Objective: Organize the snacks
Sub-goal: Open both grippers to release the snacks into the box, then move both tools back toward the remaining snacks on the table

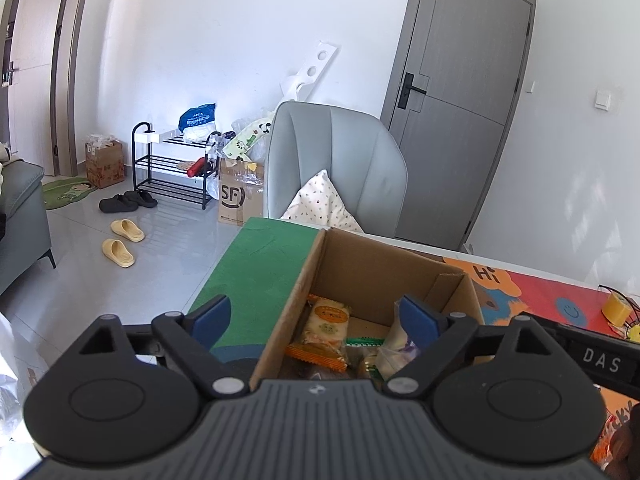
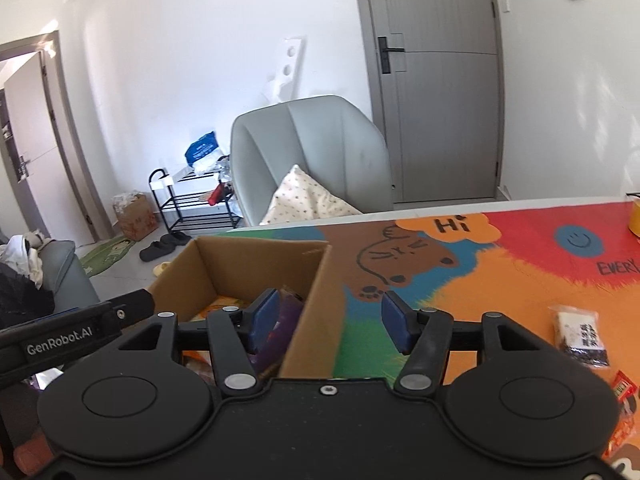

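An open cardboard box stands on the table and holds several snack packets, among them a pale orange-labelled packet. My left gripper is open and empty, its jaws straddling the box's left wall. My right gripper is open and empty, its jaws straddling the box's right wall, with a purple packet inside by the left pad. A clear packet of white and dark snack and a red-orange packet lie on the mat to the right.
The table carries a colourful cartoon mat and a green mat. A yellow tape roll sits at the far right. A grey chair with a pillow stands behind the table. Shoe rack, boxes and slippers are on the floor.
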Tool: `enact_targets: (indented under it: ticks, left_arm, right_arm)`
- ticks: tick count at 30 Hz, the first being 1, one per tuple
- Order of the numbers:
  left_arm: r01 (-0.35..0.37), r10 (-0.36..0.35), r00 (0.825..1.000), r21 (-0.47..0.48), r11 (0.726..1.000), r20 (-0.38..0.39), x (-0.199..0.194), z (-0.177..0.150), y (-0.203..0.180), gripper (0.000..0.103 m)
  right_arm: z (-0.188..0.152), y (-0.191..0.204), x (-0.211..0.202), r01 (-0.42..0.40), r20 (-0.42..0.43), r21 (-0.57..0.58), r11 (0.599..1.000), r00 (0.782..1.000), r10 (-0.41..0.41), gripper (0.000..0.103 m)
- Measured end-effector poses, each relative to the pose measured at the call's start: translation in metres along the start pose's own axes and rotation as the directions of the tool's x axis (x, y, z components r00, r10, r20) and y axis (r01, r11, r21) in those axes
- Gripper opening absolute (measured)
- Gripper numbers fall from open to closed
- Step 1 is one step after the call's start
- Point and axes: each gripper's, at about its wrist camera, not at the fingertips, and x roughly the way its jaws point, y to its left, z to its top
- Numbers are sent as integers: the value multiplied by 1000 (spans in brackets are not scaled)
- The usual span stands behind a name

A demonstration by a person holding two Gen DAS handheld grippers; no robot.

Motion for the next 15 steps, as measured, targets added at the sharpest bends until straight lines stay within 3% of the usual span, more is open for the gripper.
enact_targets:
  ticks: [15]
  left_arm:
    - [40, -39, 999, 87, 995, -19, -7, -13, -52, 94]
  right_arm:
    - [-17, -61, -31, 76, 11, 94, 993, 997, -77, 72]
